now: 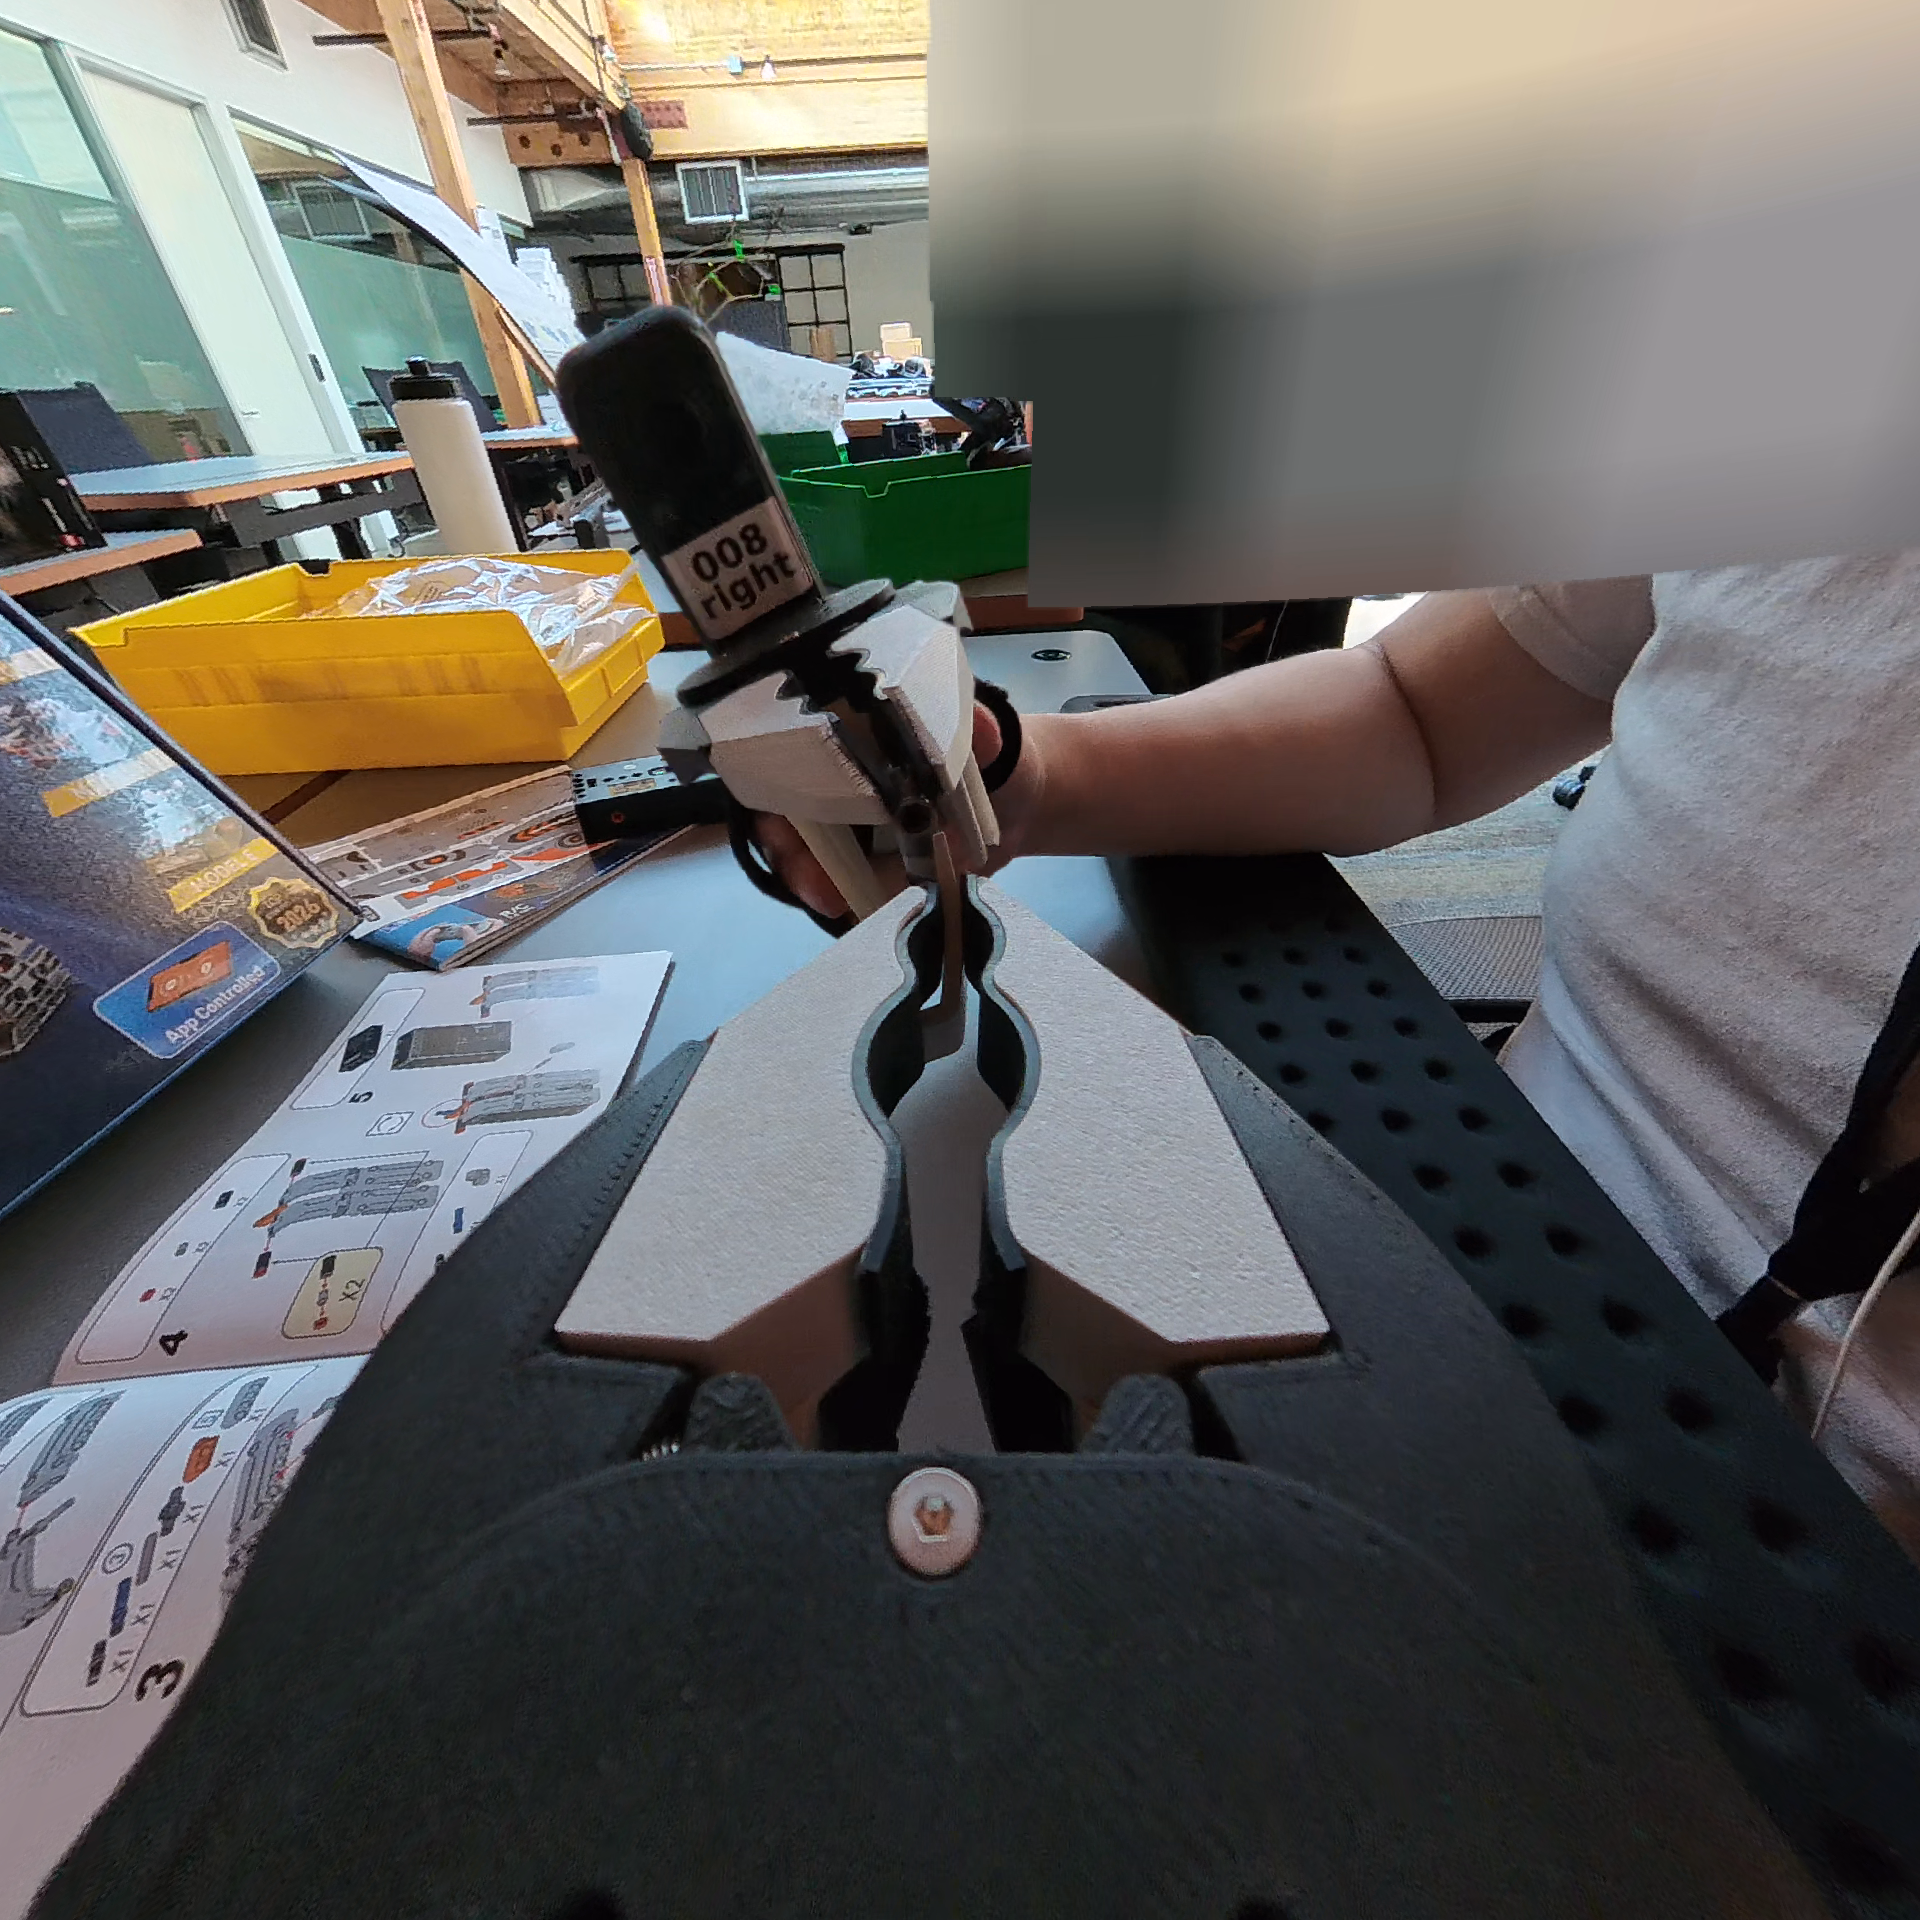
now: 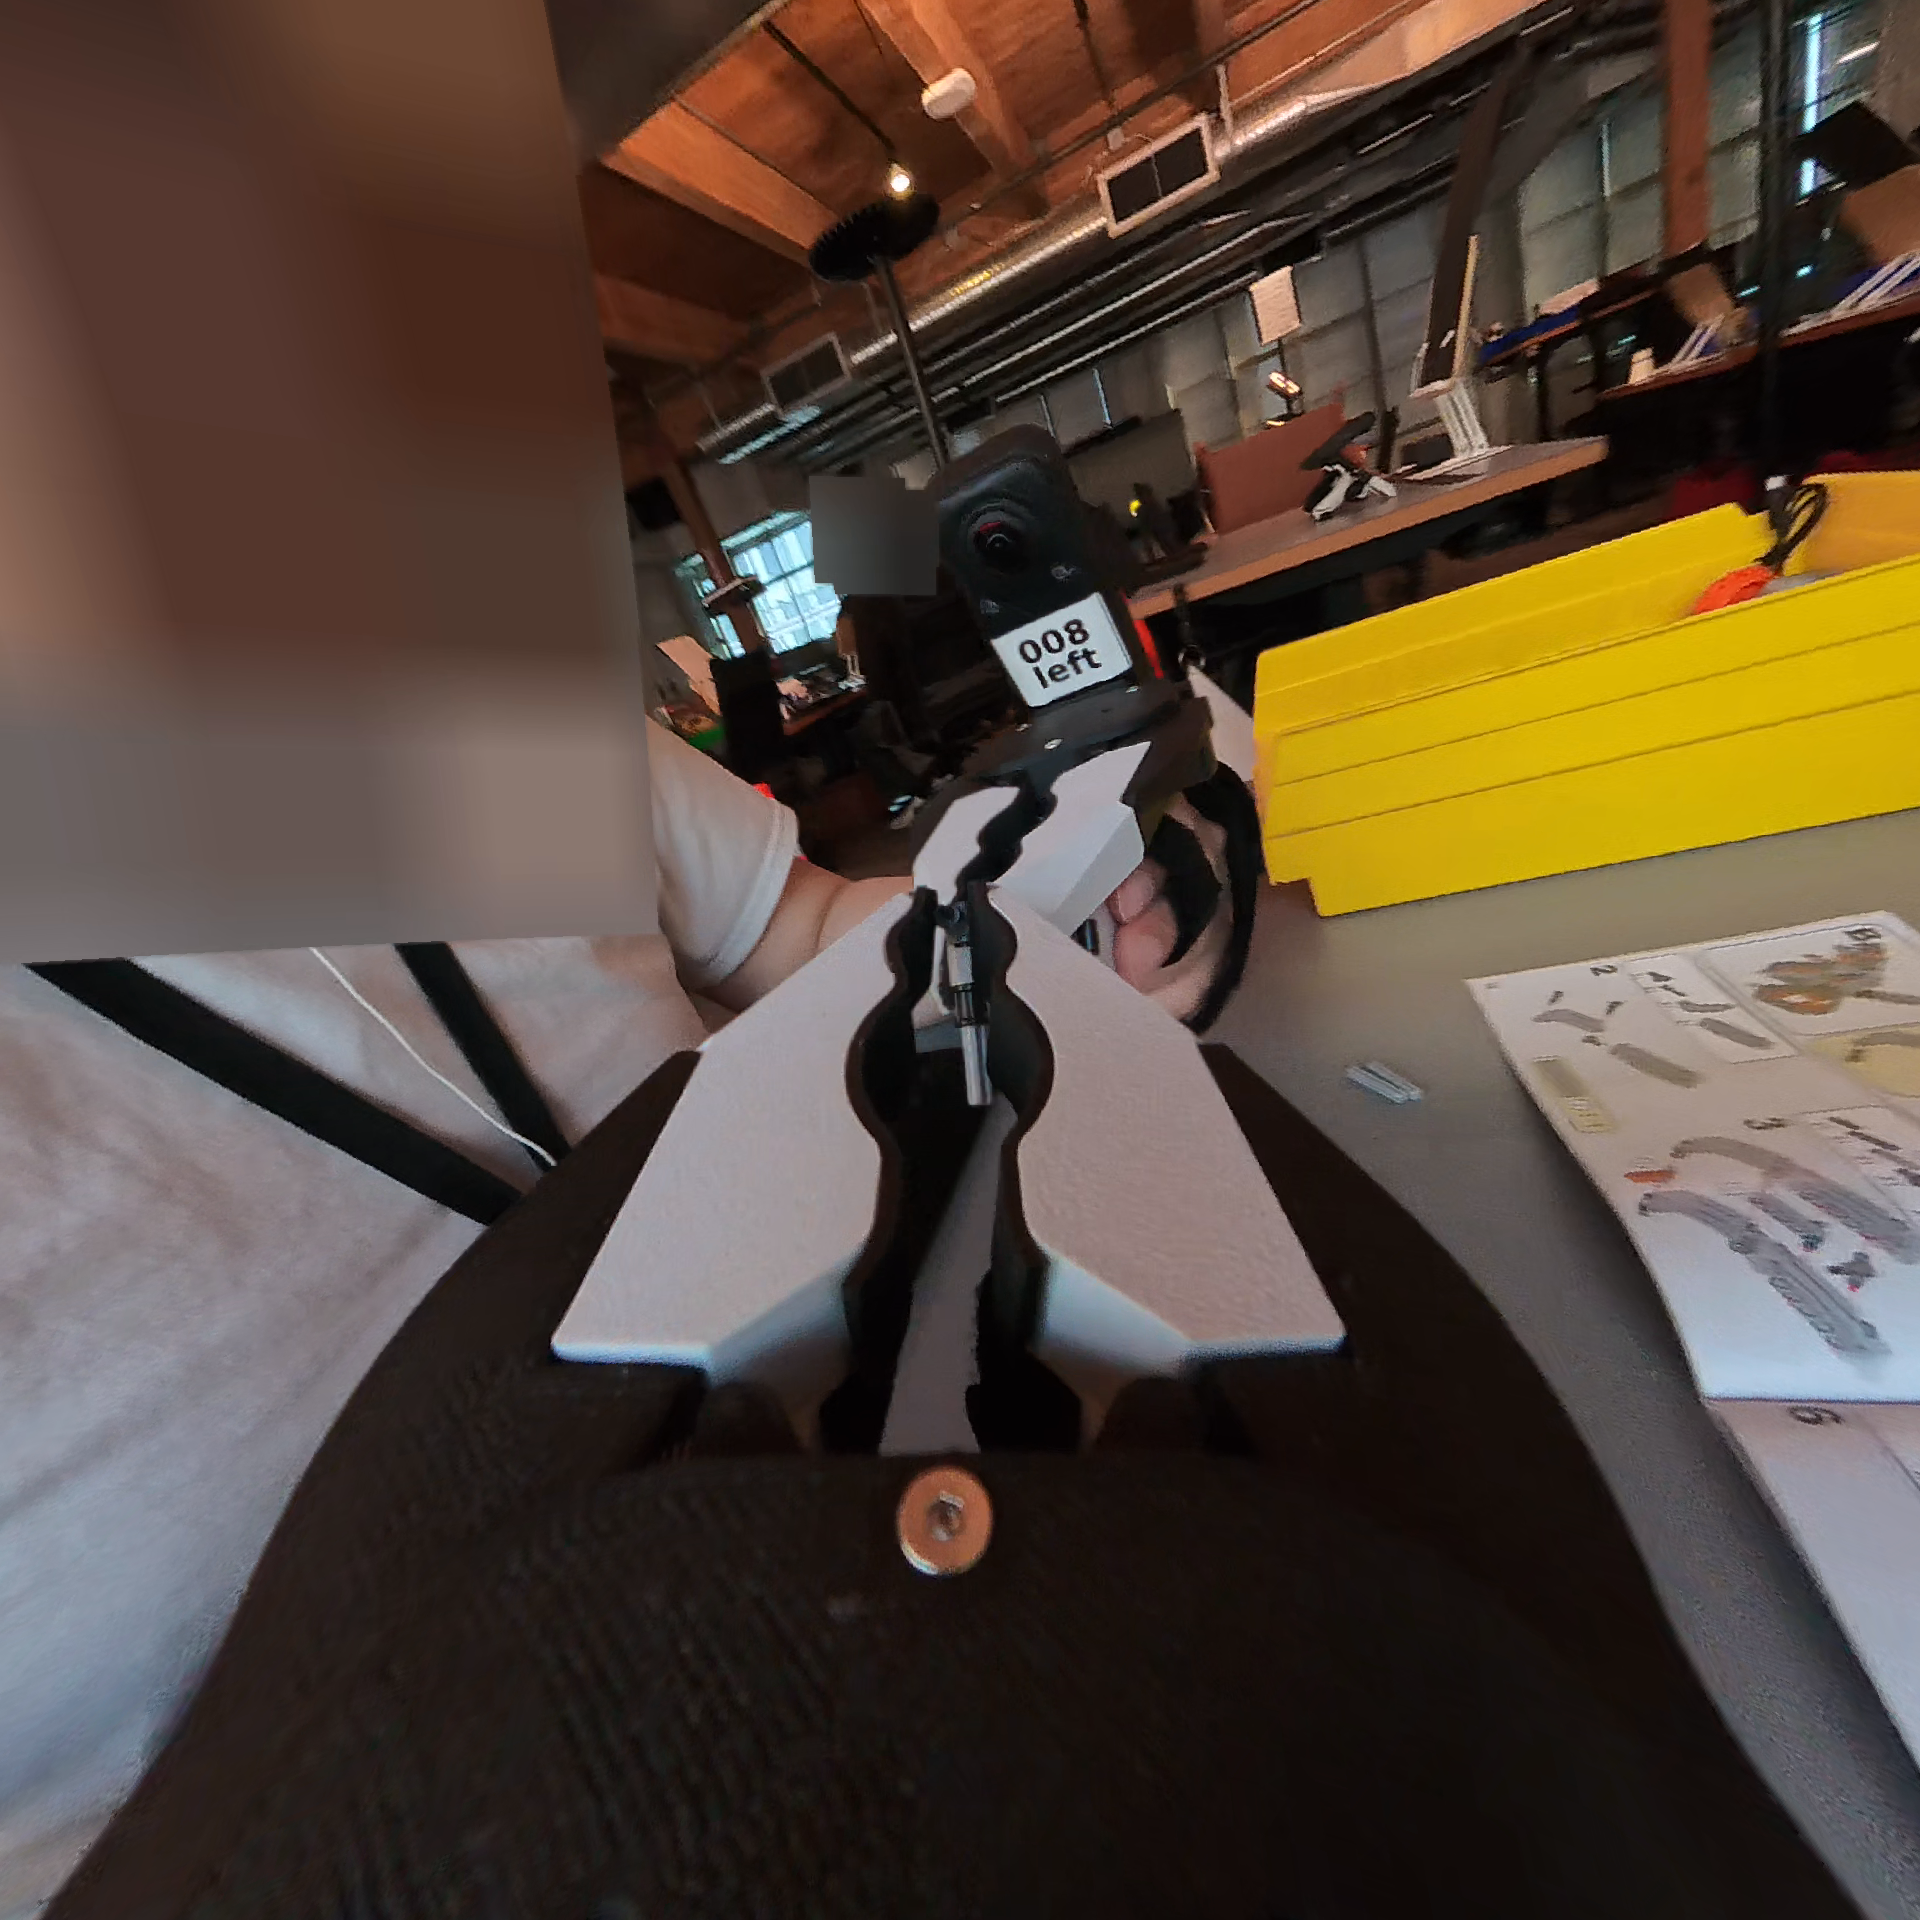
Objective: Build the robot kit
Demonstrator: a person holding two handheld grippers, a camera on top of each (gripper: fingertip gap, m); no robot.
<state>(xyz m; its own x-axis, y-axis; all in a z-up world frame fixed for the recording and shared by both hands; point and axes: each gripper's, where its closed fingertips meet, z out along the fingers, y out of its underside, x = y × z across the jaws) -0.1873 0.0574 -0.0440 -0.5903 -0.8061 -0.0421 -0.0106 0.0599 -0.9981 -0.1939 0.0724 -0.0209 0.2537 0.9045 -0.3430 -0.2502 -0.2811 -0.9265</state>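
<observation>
Closest to the lens, the left gripper (image 1: 948,896) is clenched to a narrow slit, its white fingers pinching a slim grey part (image 1: 943,966) that stands nearly upright between them, above the bench (image 1: 727,935). Tip to tip with it, the right gripper (image 2: 956,902) is also closed down on the part, which in its own view shows a small pin-like stub near the top; whether this is one piece or two joined ones cannot be told. Each gripper is held in a person's hand, and neither touches the bench. The part looks thin and light and could easily twist. A square pinch near each end, with both tools kept in line, would likely hold it steadiest. Just beside the left gripper, open instruction sheets (image 1: 416,1091) lie flat, and a black perforated board (image 1: 1455,1091) runs along the other side. A loose grey piece (image 2: 1384,1081) rests near the sheets. Farther back, a printed box (image 1: 125,935) leans at the edge of the left wrist view. Behind it sit a yellow bin (image 1: 364,675) holding clear plastic bags, then a white bottle (image 1: 452,468) and a green bin (image 1: 914,520).
</observation>
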